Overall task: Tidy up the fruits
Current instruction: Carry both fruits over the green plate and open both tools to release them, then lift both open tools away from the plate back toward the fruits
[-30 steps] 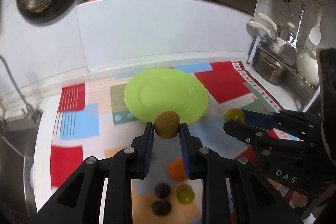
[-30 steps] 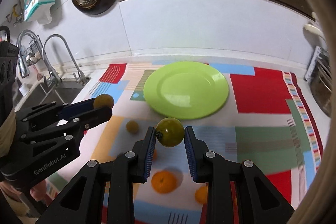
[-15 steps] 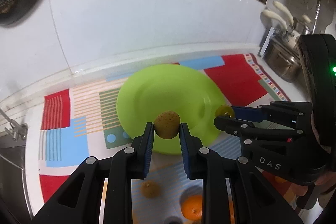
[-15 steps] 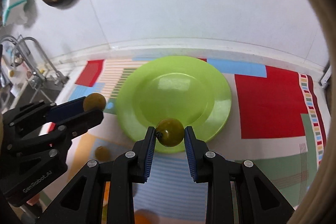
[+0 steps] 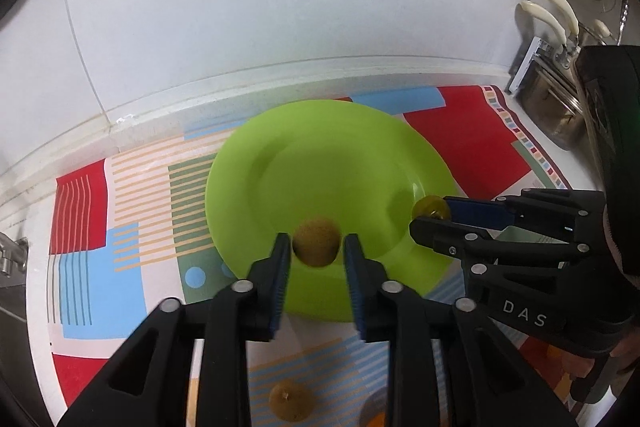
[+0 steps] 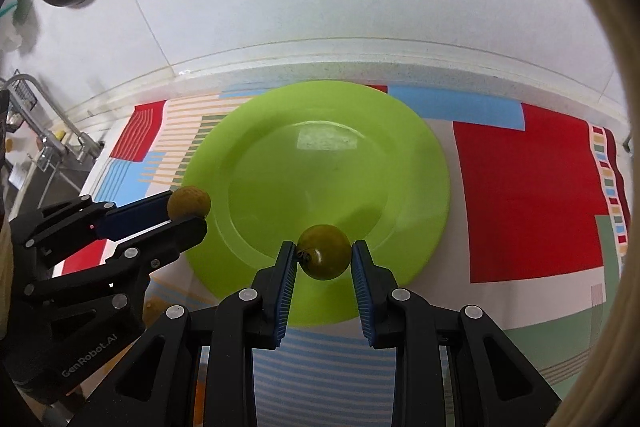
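Both grippers angle steeply down over the green plate (image 5: 280, 147), left gripper (image 5: 316, 251) just easing its jaws off the brown fruit (image 5: 316, 241), right gripper (image 6: 324, 259) clamped on the green fruit (image 6: 325, 251).

My left gripper (image 5: 314, 249): matt black plastic, ribbed blue pads, bright metal screw heads. Brown fruit (image 5: 316, 242) between pads: dull, rough skin. My right gripper (image 6: 323, 259): same matt plastic. Green fruit (image 6: 325, 251): smooth, glossy. Plate (image 6: 416, 163): smooth green, glossy, plastic by look. Mat (image 6: 532, 195): printed, matt, cloth or plastic unclear. Wall panel (image 5: 280, 11): smooth, white, slight sheen. Rack (image 5: 552, 103): shiny metal.
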Available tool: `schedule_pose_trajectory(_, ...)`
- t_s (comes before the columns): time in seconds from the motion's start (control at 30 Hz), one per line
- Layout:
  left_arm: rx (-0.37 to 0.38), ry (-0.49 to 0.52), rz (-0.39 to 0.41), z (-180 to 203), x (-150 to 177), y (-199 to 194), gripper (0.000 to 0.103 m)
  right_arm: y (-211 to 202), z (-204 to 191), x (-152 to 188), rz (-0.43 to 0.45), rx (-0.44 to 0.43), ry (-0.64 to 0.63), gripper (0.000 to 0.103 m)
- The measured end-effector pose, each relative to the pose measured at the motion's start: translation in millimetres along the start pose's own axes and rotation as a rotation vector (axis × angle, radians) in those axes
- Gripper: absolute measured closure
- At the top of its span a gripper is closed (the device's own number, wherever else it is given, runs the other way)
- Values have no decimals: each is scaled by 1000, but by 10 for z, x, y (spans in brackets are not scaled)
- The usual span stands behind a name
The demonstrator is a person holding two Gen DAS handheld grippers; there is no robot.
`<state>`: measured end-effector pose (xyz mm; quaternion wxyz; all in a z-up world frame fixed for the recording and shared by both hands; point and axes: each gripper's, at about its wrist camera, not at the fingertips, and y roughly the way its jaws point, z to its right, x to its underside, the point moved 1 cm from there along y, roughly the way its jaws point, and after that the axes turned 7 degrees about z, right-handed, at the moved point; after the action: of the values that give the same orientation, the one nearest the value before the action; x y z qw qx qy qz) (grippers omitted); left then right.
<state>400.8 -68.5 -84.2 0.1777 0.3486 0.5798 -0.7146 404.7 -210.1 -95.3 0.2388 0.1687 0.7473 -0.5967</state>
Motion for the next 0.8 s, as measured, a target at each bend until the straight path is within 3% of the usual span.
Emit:
schedule_pose_trajectory(0.07, -9, 6, 11, 3, -7, -18, 64, 4, 1, -3, 1, 2, 5, 71)
schedule_pose_trajectory(0.13, -28, 13, 23, 1, -2, -71, 64, -33, -13, 1, 10, 9, 2, 57)
schedule_pose_trajectory(0.57, -91, -7, 90, -44, 132, -669, 52, -710, -164, 137, 140, 63, -3, 57)
schedule_pose_trajectory(0.7, -100, -3, 124, 3, 188, -911, 45, -893, -234, 216, 169, 56, 3, 47)
schedule_pose_trajectory(0.8, -123, 7, 155, 31, 231, -1092, 41, -1049, -286, 293, 195, 65, -1, 47)
